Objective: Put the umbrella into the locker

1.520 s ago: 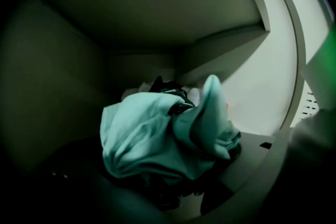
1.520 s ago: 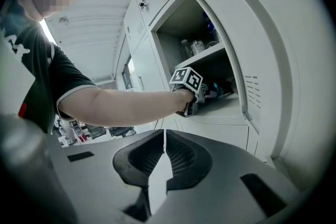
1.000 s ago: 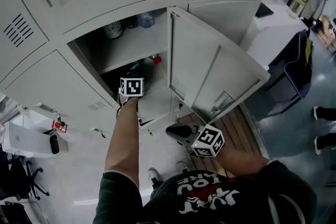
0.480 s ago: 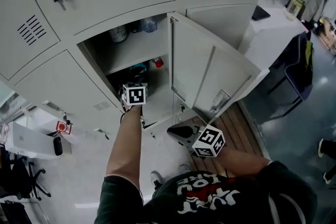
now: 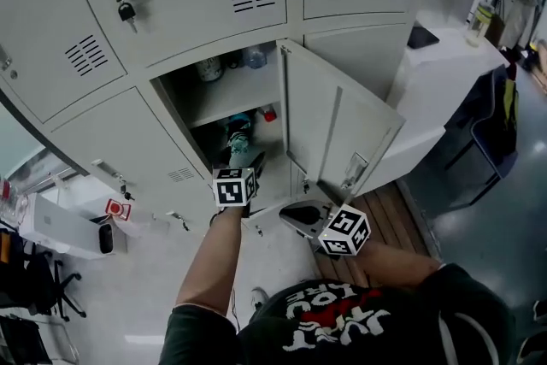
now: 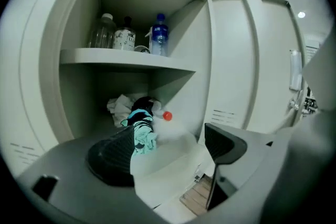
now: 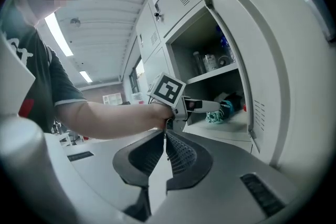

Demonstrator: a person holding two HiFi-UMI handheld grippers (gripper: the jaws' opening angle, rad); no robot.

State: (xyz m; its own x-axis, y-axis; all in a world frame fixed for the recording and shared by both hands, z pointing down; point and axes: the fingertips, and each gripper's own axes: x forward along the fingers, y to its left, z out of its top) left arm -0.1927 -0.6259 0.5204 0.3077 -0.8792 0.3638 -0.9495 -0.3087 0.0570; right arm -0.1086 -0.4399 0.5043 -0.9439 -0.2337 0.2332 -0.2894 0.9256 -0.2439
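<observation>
The teal and black folded umbrella (image 5: 238,143) lies on the floor of the open locker's lower compartment (image 5: 256,184). In the left gripper view the umbrella (image 6: 140,126) rests just beyond the left jaw. My left gripper (image 6: 168,148) is open with nothing between its jaws, held just outside the locker's mouth (image 5: 248,171). In the right gripper view it (image 7: 202,106) points at the umbrella (image 7: 223,112). My right gripper (image 7: 164,152) is shut and empty, low beside the open locker door (image 5: 342,132), apart from it (image 5: 299,216).
Several bottles (image 6: 126,35) stand on the locker's upper shelf (image 6: 131,57). White cloth (image 6: 119,106) and a red-capped item (image 6: 167,116) lie behind the umbrella. A key (image 5: 126,11) hangs from the locker above. A white counter (image 5: 444,55) and a chair (image 5: 496,115) stand at right.
My left gripper has drawn back out of the lower compartment, leaving the umbrella lying inside. The right gripper stays where it was.
</observation>
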